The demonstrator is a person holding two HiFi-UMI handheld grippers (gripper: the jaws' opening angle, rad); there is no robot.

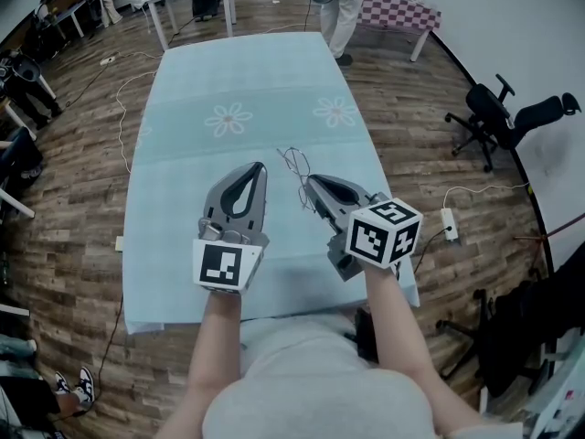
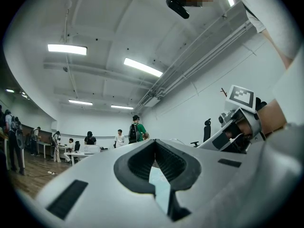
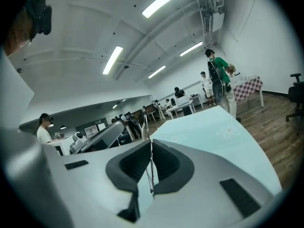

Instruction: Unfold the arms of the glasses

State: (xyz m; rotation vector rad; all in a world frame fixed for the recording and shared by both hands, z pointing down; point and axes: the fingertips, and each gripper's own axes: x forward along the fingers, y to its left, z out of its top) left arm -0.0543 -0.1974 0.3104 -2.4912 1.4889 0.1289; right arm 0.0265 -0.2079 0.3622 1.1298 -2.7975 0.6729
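Big open room, wood floor, long desk under a pale blue flower-print cloth.

Right tool is clamped on the wire-frame glasses. The right gripper view shows a thin wire strand pinched between the pads, with the rest of the frame sticking up past the tips. The glasses are off the cloth, held in the air over the desk's near half, nearer its right edge.

Left tool is closed on nothing, its tip near the frame and apparently not touching.

My read: right steadies the frame, and left is staged to catch an arm and swing it out. It would need to open first. The wire is too thin to tell whether the arms are folded.

Off the desk: office chair and power strip on the floor to the right, person standing past the far end. None of it blocks the work.
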